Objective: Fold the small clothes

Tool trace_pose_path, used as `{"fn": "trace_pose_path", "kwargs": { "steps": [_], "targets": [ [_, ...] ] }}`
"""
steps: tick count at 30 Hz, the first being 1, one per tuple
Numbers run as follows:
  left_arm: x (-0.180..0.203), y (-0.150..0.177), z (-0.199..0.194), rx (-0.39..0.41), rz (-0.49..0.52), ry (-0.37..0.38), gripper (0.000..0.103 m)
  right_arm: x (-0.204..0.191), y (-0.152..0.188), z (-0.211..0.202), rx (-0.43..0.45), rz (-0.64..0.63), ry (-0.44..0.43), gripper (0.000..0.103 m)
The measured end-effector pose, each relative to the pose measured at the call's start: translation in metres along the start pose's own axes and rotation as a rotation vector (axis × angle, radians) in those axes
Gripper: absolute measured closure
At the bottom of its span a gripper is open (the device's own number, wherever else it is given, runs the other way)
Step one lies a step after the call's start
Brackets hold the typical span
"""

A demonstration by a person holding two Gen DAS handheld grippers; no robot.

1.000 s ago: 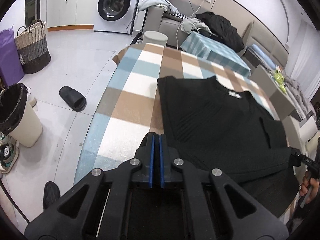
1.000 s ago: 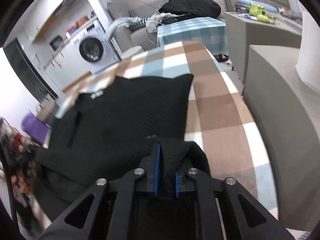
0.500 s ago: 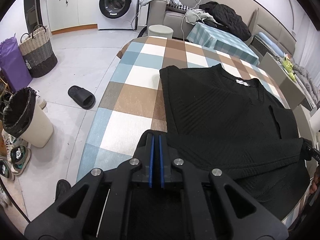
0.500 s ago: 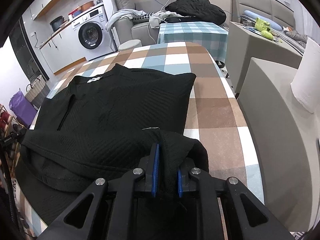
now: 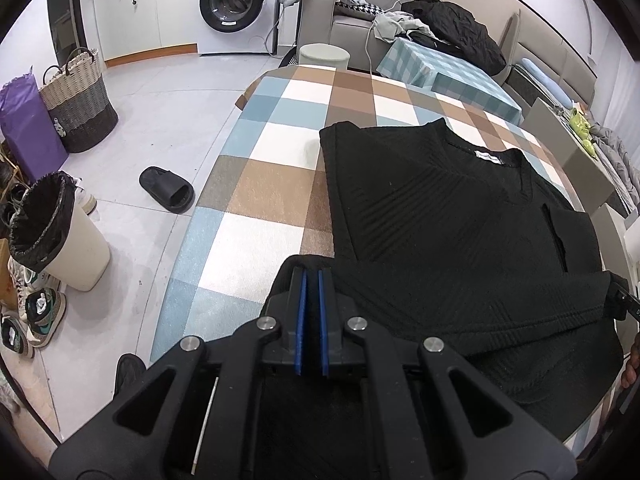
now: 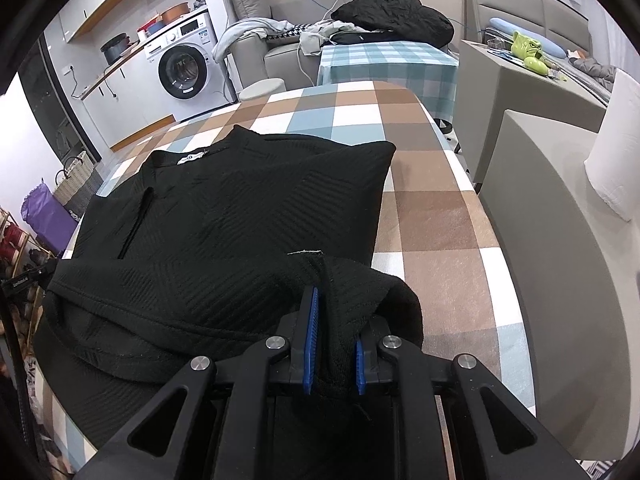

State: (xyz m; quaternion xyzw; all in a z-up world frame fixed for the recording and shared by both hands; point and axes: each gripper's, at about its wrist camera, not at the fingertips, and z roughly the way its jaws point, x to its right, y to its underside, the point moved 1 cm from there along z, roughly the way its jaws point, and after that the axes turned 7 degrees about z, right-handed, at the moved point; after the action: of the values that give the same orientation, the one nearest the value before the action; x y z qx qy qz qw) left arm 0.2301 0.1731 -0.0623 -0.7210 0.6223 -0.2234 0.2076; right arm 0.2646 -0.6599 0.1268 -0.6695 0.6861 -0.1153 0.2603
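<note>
2 claws clamped on the hem corners

Left claw (image 5: 311,280) and right claw (image 6: 334,300) pinch the black top (image 6: 240,216), collar lying upper frame across the bench (image 6: 432,216).

Sweater (image 5: 440,216) on table (image 5: 272,184)
</note>
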Motion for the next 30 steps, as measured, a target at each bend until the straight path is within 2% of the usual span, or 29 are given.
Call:
{"fn": "trace_pose_path", "kwargs": {
  "steps": [16, 25, 30],
  "targets": [
    [0.003, 0.002, -0.002, 0.000, 0.011, 0.004, 0.100, -0.008, 0.004, -0.004, -0.002, -0.024, -0.012, 0.075],
    [0.004, 0.004, -0.003, 0.001, 0.011, 0.009, 0.100, -0.012, 0.004, -0.008, 0.005, -0.031, -0.022, 0.062],
    [0.004, 0.004, -0.003, 0.002, 0.012, 0.009, 0.100, -0.017, 0.005, -0.011, 0.006, -0.042, -0.029, 0.061]
  ]
}}
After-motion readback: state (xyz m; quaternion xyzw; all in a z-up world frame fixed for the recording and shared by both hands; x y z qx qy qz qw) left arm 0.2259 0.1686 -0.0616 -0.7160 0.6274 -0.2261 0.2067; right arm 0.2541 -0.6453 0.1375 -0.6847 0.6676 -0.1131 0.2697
